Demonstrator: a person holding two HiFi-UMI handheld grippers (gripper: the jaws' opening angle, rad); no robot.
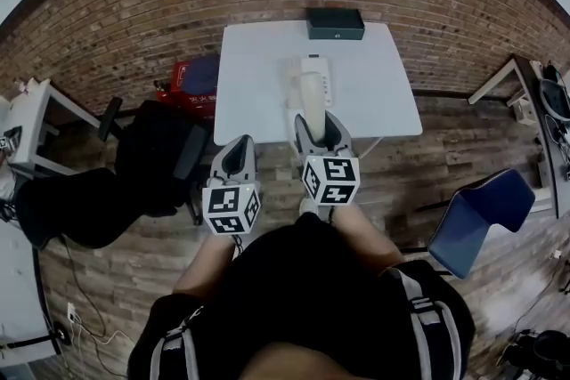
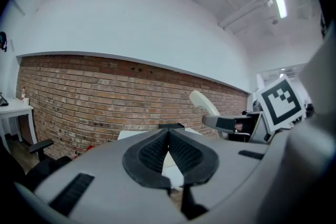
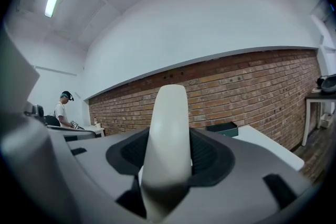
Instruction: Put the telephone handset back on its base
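I hold the handset (image 3: 168,139) clamped between the right gripper (image 1: 319,129) fingers (image 3: 210,152), projecting ahead of them toward the base (image 1: 326,84) on the table (image 1: 258,93); seating it is not yet done, and the left gripper (image 2: 169,136) fingers are closed on nothing.

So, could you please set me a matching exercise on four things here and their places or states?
1. cream plastic telephone handset
2. dark green rectangular box
3. blue plastic chair
4. left gripper

A. jaws together, empty
B. on the floor, right of the white table
C. at the table's far edge
D. clamped in the right gripper

Pairs: 1-D, 2-C, 3-B, 4-A
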